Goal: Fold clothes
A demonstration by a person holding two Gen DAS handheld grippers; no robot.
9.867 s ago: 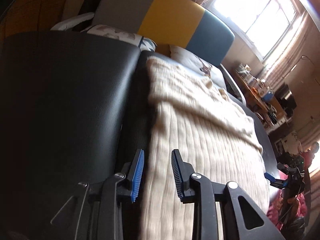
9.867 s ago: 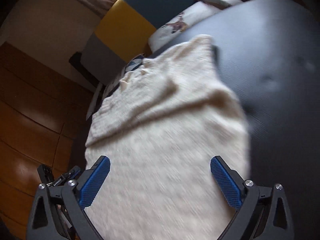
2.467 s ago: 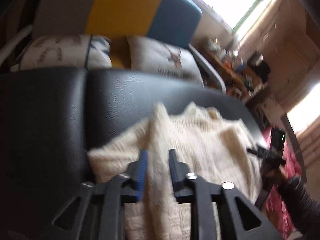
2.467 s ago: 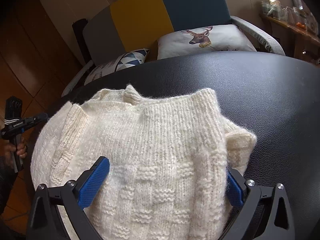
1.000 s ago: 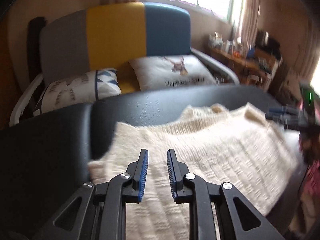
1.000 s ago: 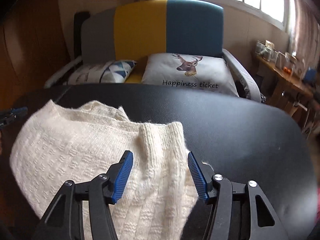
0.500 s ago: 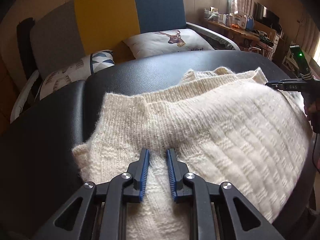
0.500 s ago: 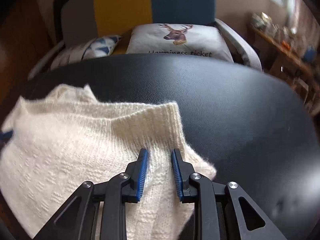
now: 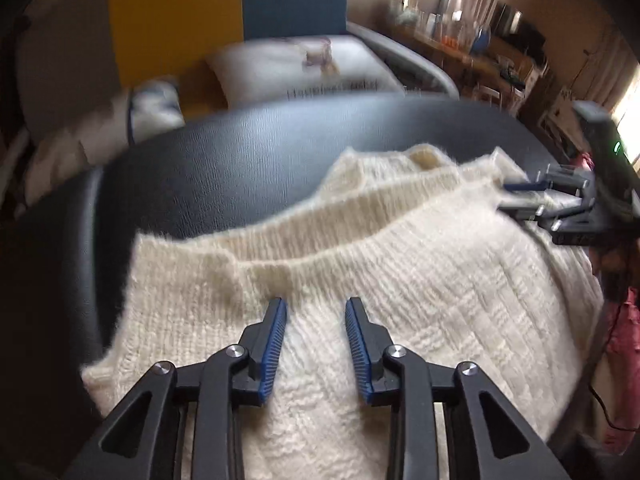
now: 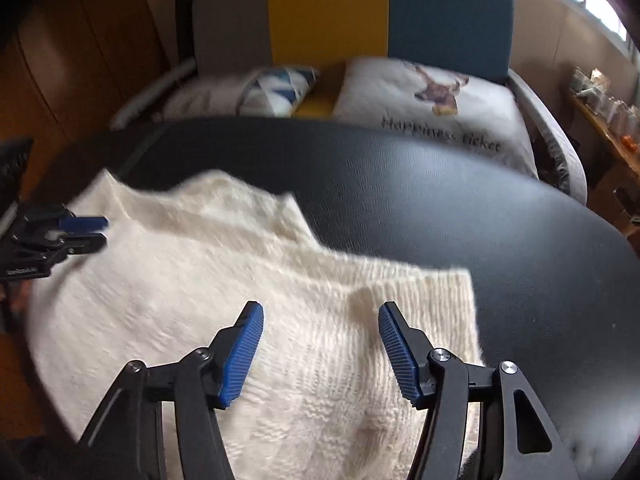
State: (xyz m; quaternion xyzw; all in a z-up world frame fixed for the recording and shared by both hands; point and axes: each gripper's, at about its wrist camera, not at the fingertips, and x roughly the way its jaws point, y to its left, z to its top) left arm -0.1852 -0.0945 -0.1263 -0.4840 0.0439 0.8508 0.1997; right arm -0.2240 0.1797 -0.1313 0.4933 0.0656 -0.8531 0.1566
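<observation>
A: So, getting anywhere with the sweater (image 9: 400,280)?
B: Partway. Lying doubled over on the black table (image 9: 240,168), edges not squared yet.
A: Holding it?
B: Nope. Left gripper (image 9: 316,340) hovering slightly parted, gripping nothing; right gripper (image 10: 320,352) just spreading wide, releasing the knit.

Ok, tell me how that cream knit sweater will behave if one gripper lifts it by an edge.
The cream sweater is probably floppy: its layers slump unevenly over the black table, so a lifted edge would likely drape and unfold. The chunky, fuzzy knit looks grippy rather than slippery. It seems bulky, so possibly heavy enough to sag.
</observation>
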